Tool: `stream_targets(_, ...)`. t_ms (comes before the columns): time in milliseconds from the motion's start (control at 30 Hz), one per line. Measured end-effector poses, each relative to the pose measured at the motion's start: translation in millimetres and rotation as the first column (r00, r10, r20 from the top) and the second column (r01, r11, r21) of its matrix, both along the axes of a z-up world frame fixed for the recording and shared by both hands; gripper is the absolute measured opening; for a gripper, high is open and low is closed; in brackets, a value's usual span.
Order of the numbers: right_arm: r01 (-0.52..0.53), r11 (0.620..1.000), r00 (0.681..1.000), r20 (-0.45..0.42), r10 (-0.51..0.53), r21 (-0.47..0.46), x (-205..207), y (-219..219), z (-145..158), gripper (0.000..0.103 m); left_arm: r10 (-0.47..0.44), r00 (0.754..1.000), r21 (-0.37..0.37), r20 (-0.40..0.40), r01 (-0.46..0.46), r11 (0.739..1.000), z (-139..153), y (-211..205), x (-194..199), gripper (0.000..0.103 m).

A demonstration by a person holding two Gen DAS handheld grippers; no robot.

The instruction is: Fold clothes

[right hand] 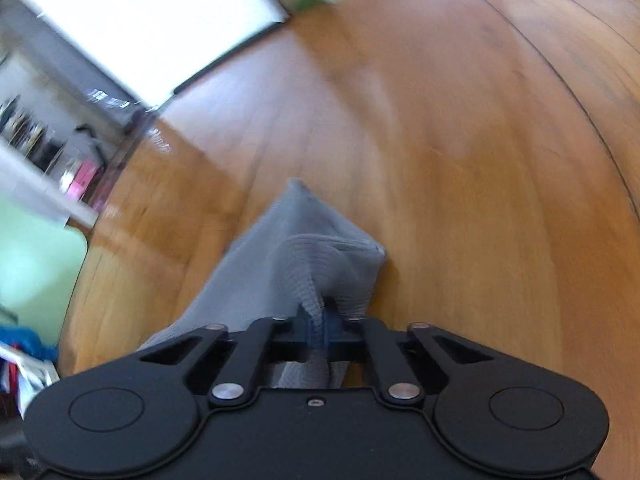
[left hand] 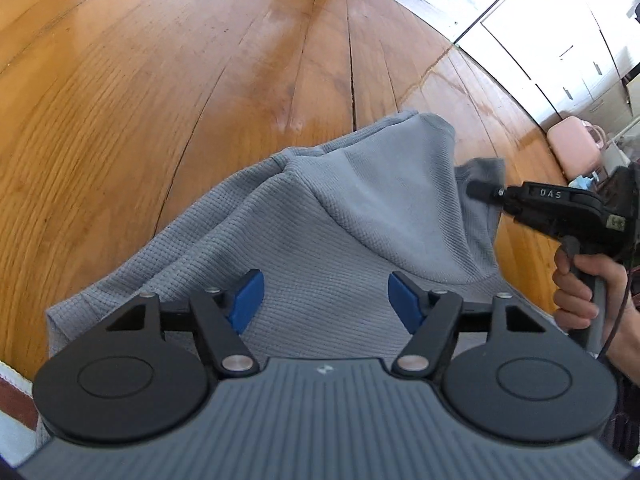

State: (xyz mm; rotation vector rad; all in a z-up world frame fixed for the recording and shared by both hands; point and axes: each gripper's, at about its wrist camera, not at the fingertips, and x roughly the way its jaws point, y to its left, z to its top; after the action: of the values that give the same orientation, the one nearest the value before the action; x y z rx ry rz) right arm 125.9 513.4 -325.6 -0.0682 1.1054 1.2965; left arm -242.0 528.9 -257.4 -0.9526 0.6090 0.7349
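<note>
Two grippers work one grey garment (left hand: pixel 304 240) lying on a wooden floor (left hand: pixel 160 80). The left gripper (left hand: pixel 322 300) hovers over the cloth with its blue pads spread apart, gripping nothing. The right gripper (right hand: pixel 320 320) is pinched tight on a bunched edge of that garment, lifting a flap that droops back over the rest. A slip is the main risk: the pinch catches only a thin ridge of fabric, so a sharp pull could free it and spoil the fold. Its long axis seems to run away from the left gripper, though blur in the right view leaves that uncertain.
</note>
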Motion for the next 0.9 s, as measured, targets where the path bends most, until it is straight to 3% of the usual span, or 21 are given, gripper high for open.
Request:
stream_targets(67, -0.047, 0.994, 0.993, 0.111, 0.036, 0.098, -25.4, -5.3, 19.9, 0.007, 0.022, 0.999, -0.03, 0.033, -0.021, 0.999, -1.9, 3.0, -5.6, 0.068)
stream_targets(100, -0.108, 0.985, 0.977, 0.195, 0.081, 0.132, -45.9, -9.4, 33.5, 0.007, 0.037, 0.998, -0.053, 0.055, -0.034, 0.998, -4.1, 5.5, -9.8, 0.068)
stream_targets(133, -0.196, 0.97, 0.942, 0.304, 0.145, 0.144, -70.7, -15.4, 45.3, 0.007, 0.052, 0.996, -0.075, 0.076, -0.046, 0.996, -6.3, 7.9, -13.8, 0.068)
stream_targets(167, -0.284, 0.948, 0.889, 0.409, 0.203, 0.147, -95.7, -21.6, 57.0, 0.007, 0.064, 0.994, -0.093, 0.092, -0.055, 0.994, -8.4, 10.0, -16.1, 0.068)
stream_targets(233, -0.497, 0.863, 0.721, 0.599, 0.349, 0.095, -151.9, -44.2, 67.8, 0.007, 0.09, 0.988, -0.129, 0.124, -0.073, 0.989, -12.5, 14.0, -20.9, 0.068)
stream_targets(267, -0.592, 0.805, 0.62, 0.665, 0.415, 0.049, -178.0, -56.4, 69.8, 0.007, 0.11, 0.984, -0.149, 0.139, -0.089, 0.985, -14.0, 15.2, -24.0, 0.068)
stream_targets(333, -0.708, 0.704, 0.48, 0.696, 0.535, -0.053, -209.9, -80.0, 59.0, 0.007, 0.15, 0.975, -0.185, 0.164, -0.119, 0.975, -16.8, 17.4, -29.9, 0.068)
stream_targets(400, -0.75, 0.637, 0.362, 0.695, 0.622, -0.18, -228.2, -99.7, 35.5, 0.007, 0.162, 0.976, -0.172, 0.145, -0.136, 0.976, -14.7, 17.0, -32.6, 0.068)
stream_targets(433, -0.745, 0.627, 0.331, 0.69, 0.644, -0.227, -231.8, -107.1, 23.9, 0.007, 0.161, 0.978, -0.156, 0.135, -0.139, 0.978, -12.8, 16.0, -32.8, 0.068)
stream_targets(467, -0.733, 0.633, 0.326, 0.689, 0.647, -0.249, -231.2, -111.4, 16.8, 0.008, 0.16, 0.978, -0.148, 0.13, -0.141, 0.979, -11.2, 15.3, -32.9, 0.068)
stream_targets(533, -0.699, 0.667, 0.368, 0.67, 0.645, -0.258, -228.9, -118.8, 11.2, 0.01, 0.161, 0.977, -0.141, 0.143, -0.141, 0.98, -8.9, 14.2, -33.1, 0.069)
stream_targets(667, -0.641, 0.743, 0.556, 0.548, 0.625, -0.196, -209.4, -127.1, 14.3, 0.013, 0.16, 0.966, -0.132, 0.205, -0.135, 0.982, -5.1, 13.7, -31.8, 0.07)
stream_targets(733, -0.604, 0.778, 0.641, 0.477, 0.602, -0.171, -199.7, -131.2, 15.8, 0.021, 0.152, 0.96, -0.128, 0.235, -0.125, 0.984, -4.2, 12.4, -30.2, 0.071)
stream_targets(800, -0.563, 0.813, 0.717, 0.399, 0.571, -0.15, -190.0, -135.3, 17.4, 0.037, 0.14, 0.955, -0.127, 0.261, -0.11, 0.986, -4.0, 10.5, -27.6, 0.072)
stream_targets(900, -0.495, 0.859, 0.815, 0.275, 0.51, -0.129, -175.4, -141.5, 19.7, 0.046, 0.103, 0.965, -0.122, 0.242, -0.075, 0.99, -7.6, 10.9, -15.0, 0.074)
